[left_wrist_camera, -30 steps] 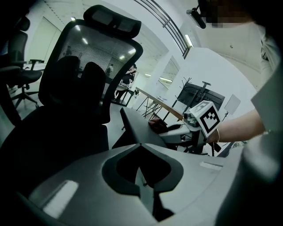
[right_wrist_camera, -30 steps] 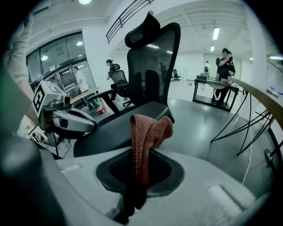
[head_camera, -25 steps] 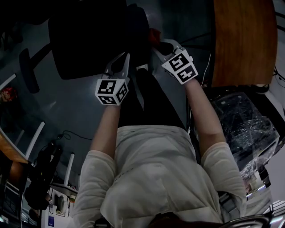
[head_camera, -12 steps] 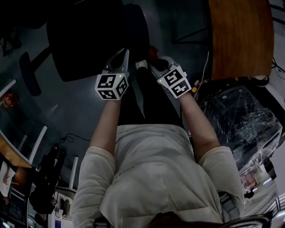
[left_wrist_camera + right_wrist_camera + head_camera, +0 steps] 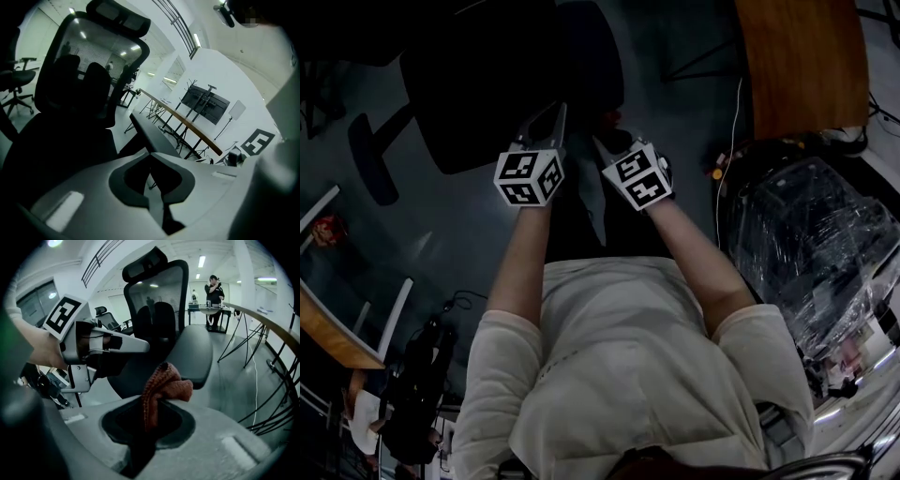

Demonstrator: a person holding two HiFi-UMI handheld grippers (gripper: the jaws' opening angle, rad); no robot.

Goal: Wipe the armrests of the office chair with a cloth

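The right gripper [image 5: 152,405] pinches the cloth [image 5: 165,386] in its jaws. The armrest [image 5: 191,355] lies directly ahead, just beyond the cloth, with its long axis running away from the jaws. The left gripper [image 5: 151,161] has its jaws pressed together and empty, and sits alongside.

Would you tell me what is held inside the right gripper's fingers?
A reddish cloth, pinched by the right gripper. Its lower end is hidden between the fingers.

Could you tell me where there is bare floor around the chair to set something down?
Bare floor lies between the office chair and the wooden table, and left of the person's legs. The right is crowded: plastic-wrapped bundle and cables.
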